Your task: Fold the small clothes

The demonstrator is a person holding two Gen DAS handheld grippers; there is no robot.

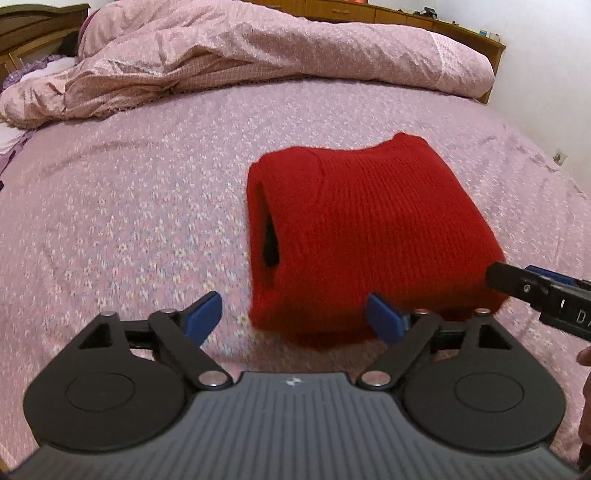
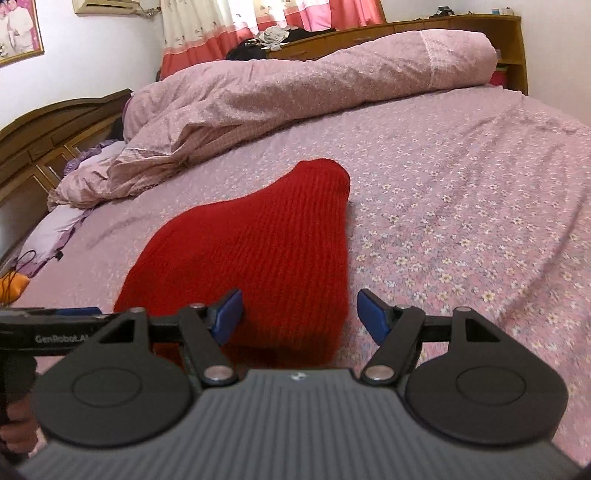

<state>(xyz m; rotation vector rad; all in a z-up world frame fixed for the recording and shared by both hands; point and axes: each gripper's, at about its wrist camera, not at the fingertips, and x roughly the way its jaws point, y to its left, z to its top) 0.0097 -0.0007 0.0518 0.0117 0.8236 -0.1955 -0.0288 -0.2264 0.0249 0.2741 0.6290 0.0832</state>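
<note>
A red knitted garment (image 1: pixel 369 229) lies folded into a thick block on the pink flowered bedsheet (image 1: pixel 129 206). My left gripper (image 1: pixel 295 317) hovers open just short of its near left corner, and its blue pads (image 1: pixel 384 321) hold nothing. The right gripper's black body enters that view at the right edge, beside the garment's near right corner. In the right wrist view the same red garment (image 2: pixel 266 251) stretches away from me. My right gripper (image 2: pixel 301 315) stands open over its near right edge, pads apart and not pressing the knit.
A rumpled pink duvet (image 1: pixel 258 55) is heaped across the far side of the bed. A wooden headboard (image 2: pixel 44 140) and purple pillows (image 2: pixel 55 229) lie to the left, a wooden shelf unit (image 2: pixel 461 33) behind. The sheet (image 2: pixel 480 221) spreads to the right of the garment.
</note>
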